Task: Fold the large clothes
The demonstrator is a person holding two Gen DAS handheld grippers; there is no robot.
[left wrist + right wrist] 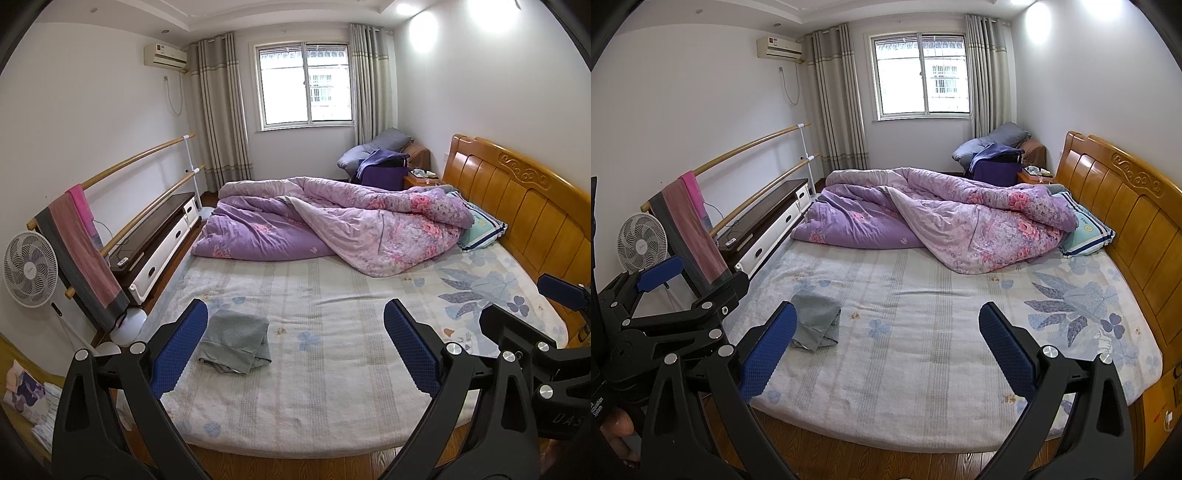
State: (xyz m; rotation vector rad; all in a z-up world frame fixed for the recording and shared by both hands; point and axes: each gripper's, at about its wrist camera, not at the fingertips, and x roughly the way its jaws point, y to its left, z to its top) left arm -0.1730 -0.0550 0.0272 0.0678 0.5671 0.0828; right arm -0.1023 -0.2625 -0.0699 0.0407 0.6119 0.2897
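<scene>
I see both grippers spread wide, holding nothing: left gripper point(295, 347), right gripper point(886, 350). The folded grey garment point(234, 341) lies on the bed point(332, 387), just beyond the left gripper's left finger. Further back lies a crumpled purple quilt point(332, 221).

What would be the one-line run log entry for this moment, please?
left claw: open, holds nothing | right claw: open, holds nothing | grey garment: folded, on bed, untouched | purple quilt: bunched at far side
</scene>
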